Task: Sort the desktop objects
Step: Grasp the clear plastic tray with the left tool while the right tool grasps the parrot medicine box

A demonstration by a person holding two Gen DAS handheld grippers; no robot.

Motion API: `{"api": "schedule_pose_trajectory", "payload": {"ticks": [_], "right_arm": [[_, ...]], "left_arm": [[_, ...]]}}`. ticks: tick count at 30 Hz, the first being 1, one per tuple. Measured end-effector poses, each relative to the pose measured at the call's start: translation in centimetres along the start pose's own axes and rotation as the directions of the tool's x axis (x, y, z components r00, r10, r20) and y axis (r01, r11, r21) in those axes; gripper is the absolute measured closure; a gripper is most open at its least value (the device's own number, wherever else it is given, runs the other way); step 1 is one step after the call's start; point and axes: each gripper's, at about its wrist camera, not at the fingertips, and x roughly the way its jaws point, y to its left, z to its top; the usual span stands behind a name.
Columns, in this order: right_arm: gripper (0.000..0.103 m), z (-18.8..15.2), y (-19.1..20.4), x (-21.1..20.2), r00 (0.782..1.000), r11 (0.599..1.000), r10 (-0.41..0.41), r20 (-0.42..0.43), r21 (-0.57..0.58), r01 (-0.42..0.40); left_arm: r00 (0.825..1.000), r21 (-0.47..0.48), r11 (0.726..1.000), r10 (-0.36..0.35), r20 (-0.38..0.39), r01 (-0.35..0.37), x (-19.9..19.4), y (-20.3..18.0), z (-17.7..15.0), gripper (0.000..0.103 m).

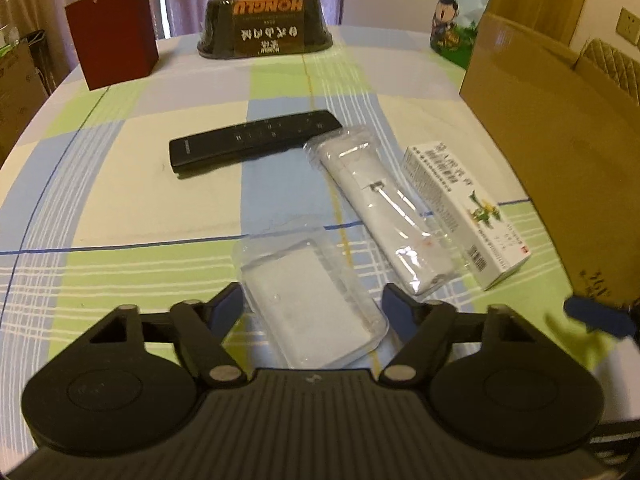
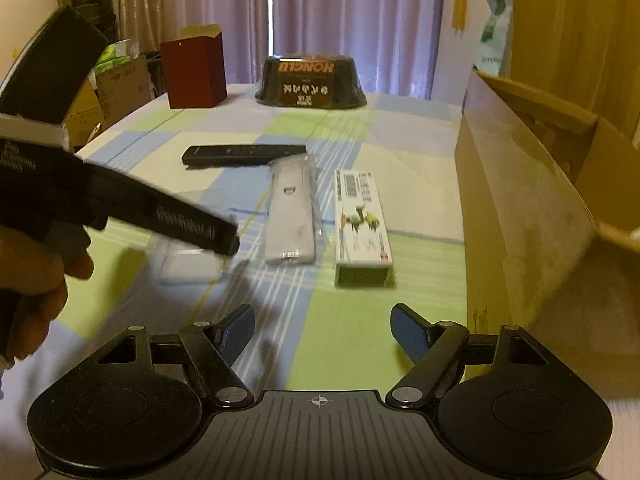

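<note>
On the far left of the checked tablecloth (image 1: 120, 208) we see an open-topped dark red box (image 1: 114, 46) standing upright, and beside it, at the far edge, a dark domed package with orange lettering (image 1: 265, 26). Nearer the middle lies a black remote control (image 1: 254, 142), flat and angled, its right end touching or just overlapping the top of a white device in clear plastic wrap (image 1: 384, 216). In front of that, our left gripper (image 1: 314, 306) hangs low over a clear plastic case (image 1: 312, 304); its jaws stand wide open on either side of the case and grip nothing. From the right wrist camera we see the left gripper (image 2: 224, 240) reaching in from the left, blurred, with the hand (image 2: 36, 280) on its handle. Just right of the wrapped device lies a white carton with a green plant picture (image 1: 466, 216), flat and parallel to it. Our right gripper (image 2: 322, 330) hovers over bare cloth in front of that carton, jaws wide apart and empty. On the far right stands a large open cardboard box (image 2: 528, 216), close beside the carton, with a green and white bag (image 1: 460, 12) upright behind it.
</note>
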Motion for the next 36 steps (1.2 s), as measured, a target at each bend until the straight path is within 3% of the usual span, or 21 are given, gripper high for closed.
{"api": "schedule_pose_trajectory", "payload": {"ticks": [2,7,10,13,16,17,18,19,24,30,36], "right_arm": [[0.024,0.5,0.1,0.8,1.0,1.0,-0.023,0.005,-0.018,0.023],[0.025,1.3,0.5,3.0,0.995,0.99,-0.098,0.015,-0.1,0.099],[0.025,1.9,0.0,4.2,0.993,0.989,-0.117,0.003,-0.086,0.117],[0.038,2.3,-0.6,5.3,0.991,0.988,-0.133,-0.025,-0.08,0.131],[0.039,2.3,-0.7,5.8,0.989,0.986,-0.143,-0.038,-0.093,0.139],[0.053,2.3,-0.8,5.9,0.989,0.987,-0.141,-0.044,-0.088,0.137],[0.061,2.3,-0.8,5.9,0.99,0.988,-0.133,-0.052,-0.081,0.129],[0.063,2.4,-0.6,5.8,0.989,0.988,-0.137,-0.054,-0.081,0.133],[0.065,1.6,0.3,3.4,0.99,0.994,-0.101,-0.102,-0.043,0.097],[0.065,-1.5,2.6,-2.1,0.981,0.999,0.002,-0.196,0.049,0.008],[0.064,-4.2,5.2,-5.9,0.977,0.999,0.04,-0.207,0.008,-0.039]], "left_arm": [[1.0,0.005,1.0,0.003,-0.006,-0.003,0.3,0.3,-0.1,0.051],[1.0,0.014,1.0,0.011,-0.015,-0.011,0.5,1.1,-0.7,0.051],[1.0,0.01,1.0,0.017,-0.015,-0.016,0.0,1.8,-1.2,0.051],[1.0,0.004,1.0,0.021,-0.013,-0.021,-0.4,2.2,-1.6,0.051],[1.0,0.009,1.0,0.023,-0.012,-0.022,-0.8,2.4,-1.9,0.051],[1.0,0.009,1.0,0.022,-0.014,-0.022,-1.0,2.3,-2.0,0.051],[1.0,0.01,1.0,0.021,-0.015,-0.021,-1.1,2.3,-2.1,0.051],[1.0,0.011,1.0,0.02,-0.016,-0.02,-1.3,2.3,-2.2,0.051],[1.0,0.024,1.0,0.015,-0.021,-0.014,-2.4,2.1,-3.0,0.051],[1.0,0.064,0.998,0.001,-0.031,0.001,-5.1,1.3,-5.7,0.051],[0.999,0.095,0.995,-0.011,-0.051,0.015,-7.7,0.7,-9.3,0.051]]}}
